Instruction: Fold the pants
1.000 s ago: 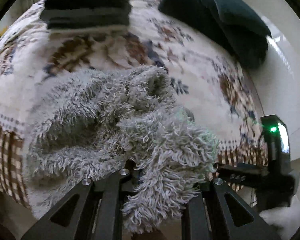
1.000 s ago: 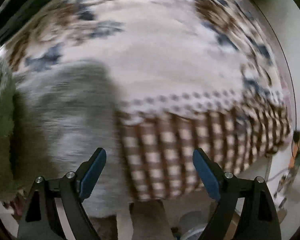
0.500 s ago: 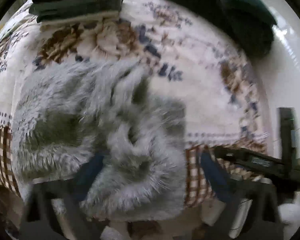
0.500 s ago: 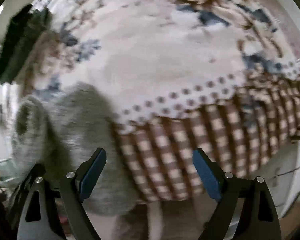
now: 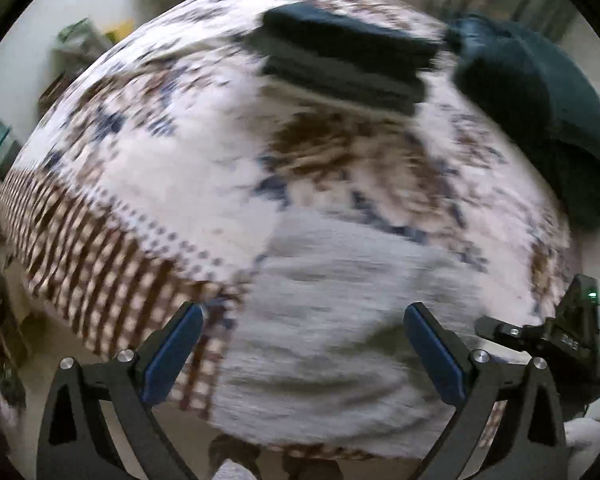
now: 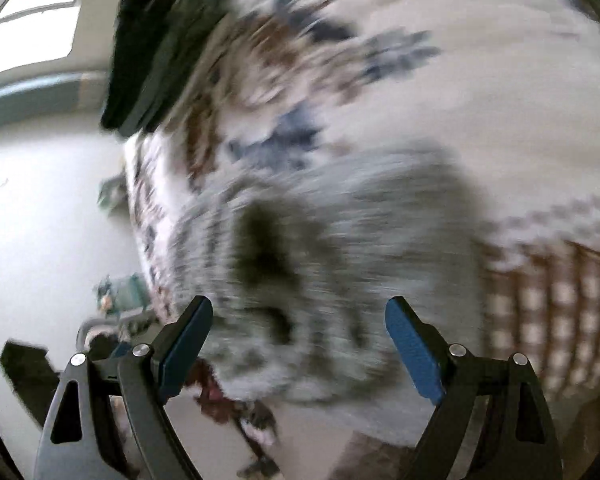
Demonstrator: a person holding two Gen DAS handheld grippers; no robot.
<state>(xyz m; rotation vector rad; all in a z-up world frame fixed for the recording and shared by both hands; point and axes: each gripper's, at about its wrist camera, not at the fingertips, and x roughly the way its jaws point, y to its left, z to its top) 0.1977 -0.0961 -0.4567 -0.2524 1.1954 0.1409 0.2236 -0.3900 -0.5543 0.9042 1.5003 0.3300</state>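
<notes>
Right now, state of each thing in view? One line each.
left tool: open, holding nothing.
right tool: open, holding nothing.
grey fuzzy pants: bunched heap near the bed edge, released; fold quality unclear in the blur.
dark folded stack: folded, on the far side of the bed.
dark green pillow: lying on the bed.

Left hand-held gripper [image 5: 303, 350] jaws spread wide, nothing held; right hand-held gripper [image 6: 299, 344] likewise.
</notes>
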